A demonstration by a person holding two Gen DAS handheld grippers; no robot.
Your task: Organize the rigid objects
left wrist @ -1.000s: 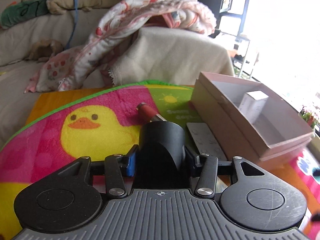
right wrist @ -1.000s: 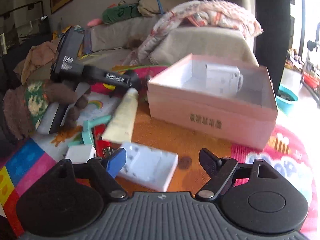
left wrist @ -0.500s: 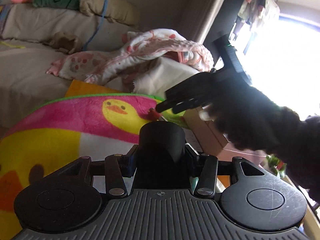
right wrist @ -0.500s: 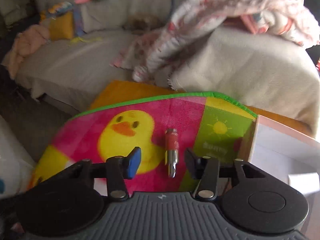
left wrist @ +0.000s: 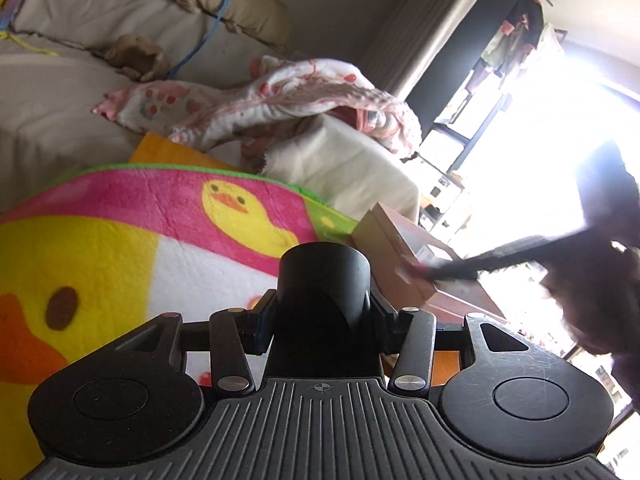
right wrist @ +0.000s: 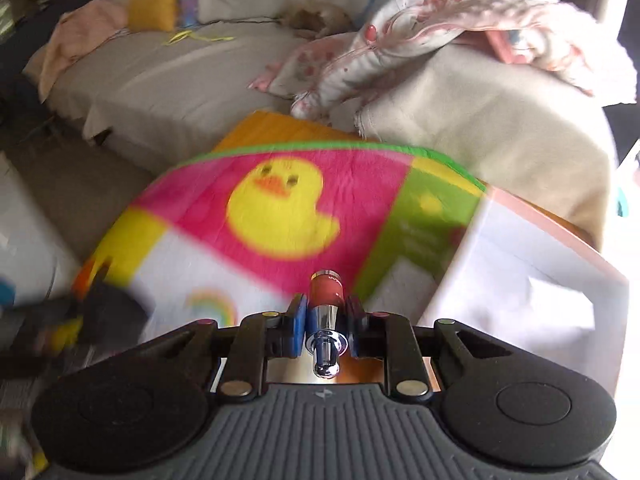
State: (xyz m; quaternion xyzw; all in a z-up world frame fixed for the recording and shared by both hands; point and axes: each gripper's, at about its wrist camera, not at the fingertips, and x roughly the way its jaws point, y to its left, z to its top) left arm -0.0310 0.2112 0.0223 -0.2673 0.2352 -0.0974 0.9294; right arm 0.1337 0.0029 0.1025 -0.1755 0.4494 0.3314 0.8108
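The right tool [right wrist: 323, 322] is closing on the red-and-chrome lipstick [right wrist: 326, 312], now lifted off the duck blanket [right wrist: 280, 216] beside the pink box [right wrist: 520, 276], while the left tool [left wrist: 324, 312] clamps a black cylinder [left wrist: 324, 280].

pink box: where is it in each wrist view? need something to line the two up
Left wrist: pink box right of centre, past the black cylinder held in the left gripper; a blurred dark gripper crosses its far end.
Right wrist: pink box at the right edge, white inside showing, just right of the red and chrome tube.
Shared landmark: yellow duck on the mat, left of the box in both.
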